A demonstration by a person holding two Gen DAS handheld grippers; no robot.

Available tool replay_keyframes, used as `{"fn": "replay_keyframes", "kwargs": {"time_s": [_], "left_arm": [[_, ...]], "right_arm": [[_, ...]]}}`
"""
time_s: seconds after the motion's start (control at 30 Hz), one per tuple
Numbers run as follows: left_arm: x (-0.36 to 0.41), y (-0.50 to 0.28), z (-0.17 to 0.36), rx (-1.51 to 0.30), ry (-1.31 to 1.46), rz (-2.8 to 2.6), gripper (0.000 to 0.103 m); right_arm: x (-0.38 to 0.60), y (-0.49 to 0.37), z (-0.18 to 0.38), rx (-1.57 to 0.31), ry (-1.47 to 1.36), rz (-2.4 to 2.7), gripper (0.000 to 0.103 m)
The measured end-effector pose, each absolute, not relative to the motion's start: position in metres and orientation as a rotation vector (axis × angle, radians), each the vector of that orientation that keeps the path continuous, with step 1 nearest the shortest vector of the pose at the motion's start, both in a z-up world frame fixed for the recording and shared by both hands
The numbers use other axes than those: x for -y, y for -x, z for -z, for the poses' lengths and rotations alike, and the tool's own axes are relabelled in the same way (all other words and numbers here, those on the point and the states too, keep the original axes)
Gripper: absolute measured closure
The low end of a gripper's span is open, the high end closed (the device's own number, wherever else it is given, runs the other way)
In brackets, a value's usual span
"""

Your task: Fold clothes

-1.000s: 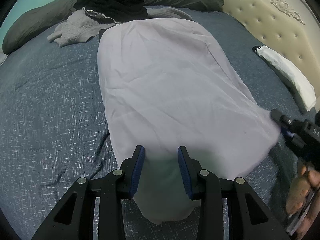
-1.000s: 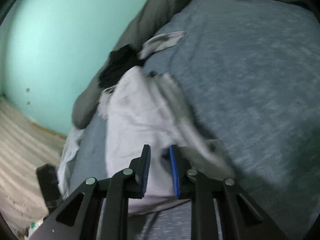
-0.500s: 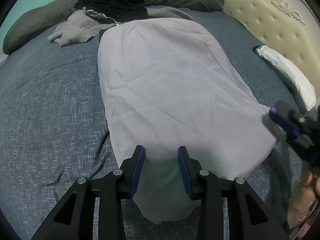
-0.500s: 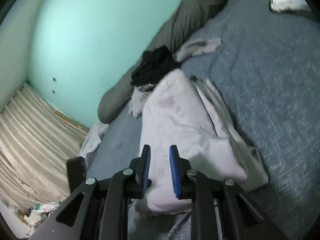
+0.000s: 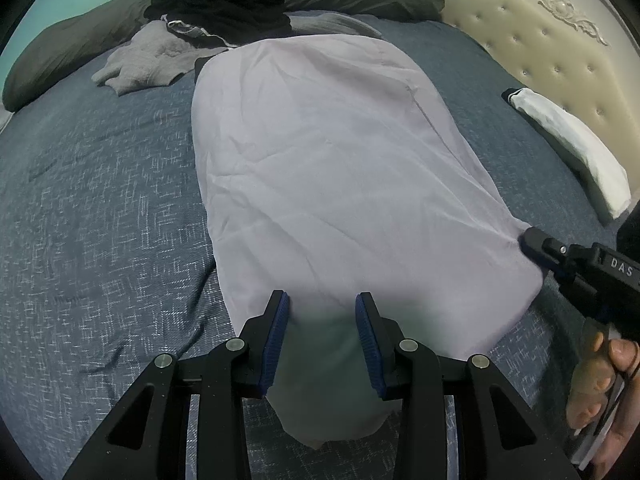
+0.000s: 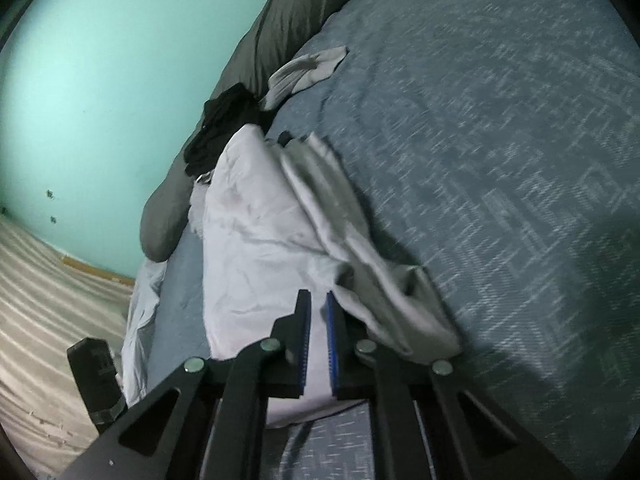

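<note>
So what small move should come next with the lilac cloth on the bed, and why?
Probably close the left tongs on the near edge of the lilac cloth. They are open with the hem between their pads, while the right tongs already look nearly shut on the right corner. With both ends held, the near edge could be lifted toward the far edge.

You're facing a turquoise wall (image 6: 80, 80) — cream tufted headboard (image 5: 560, 52) to one side, striped floor (image 6: 36, 300) below.

Both wrist views close, sharing lavender garment (image 5: 332, 184)
</note>
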State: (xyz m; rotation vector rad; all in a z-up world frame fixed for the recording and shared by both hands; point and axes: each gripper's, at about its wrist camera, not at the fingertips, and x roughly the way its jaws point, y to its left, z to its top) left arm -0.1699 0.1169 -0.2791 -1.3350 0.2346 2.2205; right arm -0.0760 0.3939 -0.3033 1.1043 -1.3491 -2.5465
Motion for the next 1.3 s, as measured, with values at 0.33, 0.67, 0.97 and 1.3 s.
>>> {"fn": "replay_keyframes", "kwargs": {"time_s": [0.33,0.67,0.97,1.3], "left_arm": [[-0.109,0.163,0.261,-0.186,1.254,-2.266,0.065],[-0.115,0.165,0.275,-0.184,1.280,-2.257,0.064],[-0.118,0.165,0.285,-0.196,1.296,-2.250,0.064],[-0.119,0.165,0.288,-0.191,1.296,-2.246,0.064]], "right_arm": [[-0.392,0.064,0.272,1.275,-0.875,2.600,0.094],[-0.386,0.069,0.281,1.154,-1.049,2.687,0.094],[-0.392,0.059,0.256,1.170,-0.809,2.662,0.094],[-0.359,0.083,0.278,1.041,-1.062,2.571,0.094]]}}
